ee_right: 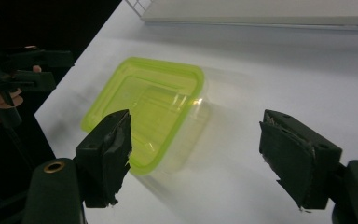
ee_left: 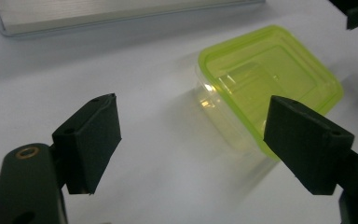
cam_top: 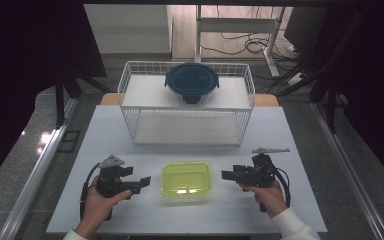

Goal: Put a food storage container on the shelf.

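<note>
green-lidded container (cam_top: 186,178) sits flat on the counter (cam_top: 290,210) near its front edge, about midway between the left and right edges, lid on and seated as far as the high view shows. left gripper (cam_top: 141,183) rests just beside the container's left side, jaws standing wide apart with nothing between them; in the left gripper view the container (ee_left: 265,84) lies ahead and to the right of the jaw gap, not touched. right gripper (cam_top: 228,174) is near the container's right side, also pointing inward at it, jaws spread wide and empty; in the right gripper view the container (ee_right: 144,107) lies ahead and left of the gap, with bare counter between the pads. no contact by either gripper visible. the wire rack (cam_top: 130,95) stands at the back half of the counter; a round dark-lidded glass container (cam_top: 192,83) is on its upper shelf, near the centre, while the lower shelf looks bare. judgement: the round container looks already placed on the rack, and the green one appears to be the item in hand, not yet gripped or lifted. if it is meant for the rack, everything remains for it: close in from both sides, grip, lift, carry to the back, set down on a shelf. progress on this item: at the very start, approach only.
</note>
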A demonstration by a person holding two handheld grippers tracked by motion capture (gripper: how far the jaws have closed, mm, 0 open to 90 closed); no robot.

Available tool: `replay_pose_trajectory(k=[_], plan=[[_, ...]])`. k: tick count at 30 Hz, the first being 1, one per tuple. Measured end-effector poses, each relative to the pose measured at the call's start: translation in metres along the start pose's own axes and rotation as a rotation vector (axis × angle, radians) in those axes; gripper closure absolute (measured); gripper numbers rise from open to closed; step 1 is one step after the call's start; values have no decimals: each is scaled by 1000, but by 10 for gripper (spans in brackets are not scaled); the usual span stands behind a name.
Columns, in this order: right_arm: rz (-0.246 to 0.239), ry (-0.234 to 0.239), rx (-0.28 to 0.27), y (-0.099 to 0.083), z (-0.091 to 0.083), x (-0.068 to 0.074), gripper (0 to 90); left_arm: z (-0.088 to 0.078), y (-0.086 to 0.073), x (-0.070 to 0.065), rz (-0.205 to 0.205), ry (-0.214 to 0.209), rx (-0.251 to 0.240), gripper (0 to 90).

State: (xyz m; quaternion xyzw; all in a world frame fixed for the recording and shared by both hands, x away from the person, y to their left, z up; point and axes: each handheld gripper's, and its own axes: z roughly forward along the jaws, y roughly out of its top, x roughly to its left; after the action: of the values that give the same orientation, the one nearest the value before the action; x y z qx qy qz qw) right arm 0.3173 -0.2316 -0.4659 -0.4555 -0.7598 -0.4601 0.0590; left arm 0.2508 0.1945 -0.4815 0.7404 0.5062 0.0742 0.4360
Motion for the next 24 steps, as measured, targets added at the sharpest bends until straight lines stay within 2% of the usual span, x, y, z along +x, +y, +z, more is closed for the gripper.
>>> replay_pose_trajectory(k=[3, 6, 8, 11, 14, 17, 20, 24], plan=[[10, 7, 4, 2, 5, 2, 248, 3, 3, 3, -39, 0, -8, 139], [-5, -5, 13, 3, 11, 5, 274, 7, 6, 3, -34, -15, 8, 144], [-5, -2, 19, 3, 13, 6, 289, 10, 10, 3, -38, -45, 17, 155], [16, 1, 31, 4, 19, 7, 306, 18, 16, 4, -76, -107, 29, 180], [22, 7, 52, 4, 26, 6, 319, 27, 19, 2, -77, -107, 56, 187], [37, 2, 60, 5, 29, 4, 337, 32, 21, 0, -92, -133, 78, 202], [58, 9, 61, 9, 30, 3, 353, 37, 24, 4, -151, -170, 94, 221], [58, 15, 70, 15, 38, 2, 365, 48, 26, 11, -222, -210, 117, 243]])
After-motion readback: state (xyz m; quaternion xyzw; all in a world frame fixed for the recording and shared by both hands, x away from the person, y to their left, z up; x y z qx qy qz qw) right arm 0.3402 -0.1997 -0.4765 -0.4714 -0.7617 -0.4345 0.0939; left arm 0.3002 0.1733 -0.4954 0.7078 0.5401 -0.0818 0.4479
